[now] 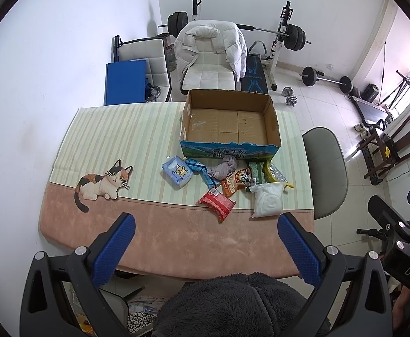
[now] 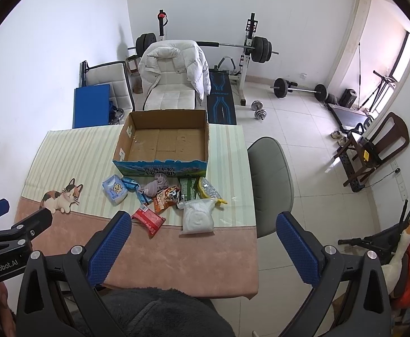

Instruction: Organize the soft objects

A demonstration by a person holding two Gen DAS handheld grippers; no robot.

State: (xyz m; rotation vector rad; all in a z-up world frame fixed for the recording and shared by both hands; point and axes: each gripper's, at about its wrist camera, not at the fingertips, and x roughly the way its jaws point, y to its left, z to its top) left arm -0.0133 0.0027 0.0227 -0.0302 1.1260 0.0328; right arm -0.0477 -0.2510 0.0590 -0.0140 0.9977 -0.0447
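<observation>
Hovering spread and empty, left gripper [image 1: 206, 248] and right gripper [image 2: 203, 248]; ahead lay soft packets [image 1: 221, 181], heaped before open brown cardboard box [image 2: 162, 140], seemingly awaiting packing.

Setting: room in a home, doubling as a home gym. Evidence: barbell rack [image 2: 249, 47] with loaded bar against the far wall, bench [image 2: 221, 98] below it, spare barbell [image 2: 299, 88] and dumbbells [image 2: 258, 111] on the white tiled floor. Domestic items: padded chair [image 2: 171, 90] draped with a white puffer jacket [image 2: 196, 67], table [image 2: 72, 146] under a cat-print cloth, wooden chair [image 2: 384, 143] near the window.
</observation>
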